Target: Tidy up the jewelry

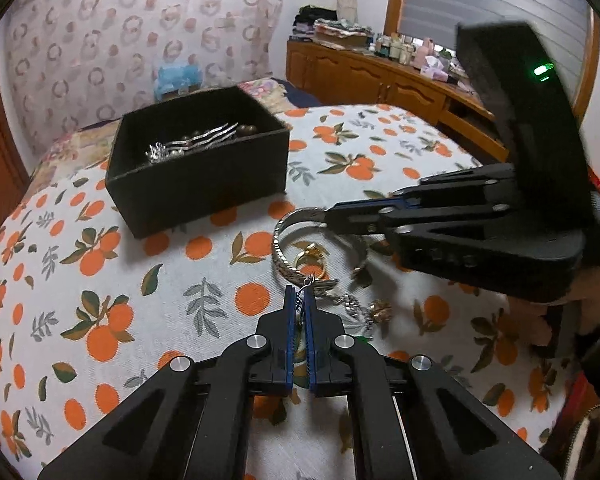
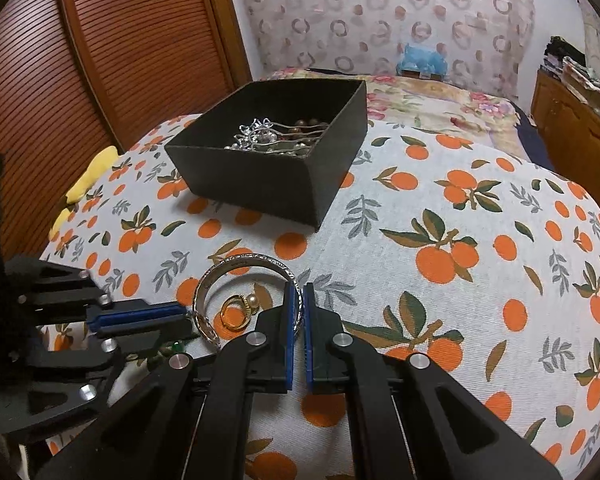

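The left gripper (image 1: 299, 300) hides the rest of the thin chain (image 1: 300, 305) pinched between its fingers (image 1: 288, 320); what hangs below them cannot be seen. The small pieces (image 1: 364, 308) just right of it are too blurred to name. The right gripper (image 1: 324, 216) covers the far side of the silver bangle (image 1: 284, 252), and in the right wrist view its own fingers (image 2: 288, 320) hide the part of the bangle's rim they clamp. The black box (image 2: 260, 176) hides its floor behind the near wall, so only the top of the silver jewellery (image 2: 264, 140) shows. The dresser clutter (image 1: 404, 46) is too small to tell. A hand (image 1: 592, 300) is cut off at the right edge.
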Motion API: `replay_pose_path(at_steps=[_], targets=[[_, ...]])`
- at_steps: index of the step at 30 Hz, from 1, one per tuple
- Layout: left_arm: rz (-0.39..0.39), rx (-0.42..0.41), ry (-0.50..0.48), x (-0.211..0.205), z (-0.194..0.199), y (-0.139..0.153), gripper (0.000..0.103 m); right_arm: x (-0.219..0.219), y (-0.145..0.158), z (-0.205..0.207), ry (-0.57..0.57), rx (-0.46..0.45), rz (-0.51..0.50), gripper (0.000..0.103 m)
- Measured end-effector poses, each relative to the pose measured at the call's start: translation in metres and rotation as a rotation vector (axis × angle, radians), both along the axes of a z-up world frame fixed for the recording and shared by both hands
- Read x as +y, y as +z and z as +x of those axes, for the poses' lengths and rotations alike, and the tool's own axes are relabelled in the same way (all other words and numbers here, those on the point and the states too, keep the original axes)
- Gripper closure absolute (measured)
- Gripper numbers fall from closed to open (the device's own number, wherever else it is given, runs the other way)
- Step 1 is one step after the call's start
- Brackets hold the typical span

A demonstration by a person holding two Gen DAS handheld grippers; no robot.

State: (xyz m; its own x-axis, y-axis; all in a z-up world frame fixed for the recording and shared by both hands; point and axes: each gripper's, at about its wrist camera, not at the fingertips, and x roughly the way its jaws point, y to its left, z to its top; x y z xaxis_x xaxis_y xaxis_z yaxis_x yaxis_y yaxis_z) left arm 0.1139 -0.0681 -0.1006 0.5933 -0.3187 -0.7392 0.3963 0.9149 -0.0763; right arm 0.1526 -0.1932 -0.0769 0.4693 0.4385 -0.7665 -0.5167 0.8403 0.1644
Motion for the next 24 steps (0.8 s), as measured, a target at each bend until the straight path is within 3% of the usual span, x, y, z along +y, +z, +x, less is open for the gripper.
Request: replay_pose_path(at_steps=[10,24], targets=[[-0.070,-0.045,-0.047,0.004,-0.019,0.038,0.100,0.001,0.016,0.005,-0.040,-0.038,0.013,0.099],[-0.095,-0.060,-0.079,0.003,-0.025,0.055,0.100,0.004,0.043,0.006,-0.066,-0.088,0.052,0.099]])
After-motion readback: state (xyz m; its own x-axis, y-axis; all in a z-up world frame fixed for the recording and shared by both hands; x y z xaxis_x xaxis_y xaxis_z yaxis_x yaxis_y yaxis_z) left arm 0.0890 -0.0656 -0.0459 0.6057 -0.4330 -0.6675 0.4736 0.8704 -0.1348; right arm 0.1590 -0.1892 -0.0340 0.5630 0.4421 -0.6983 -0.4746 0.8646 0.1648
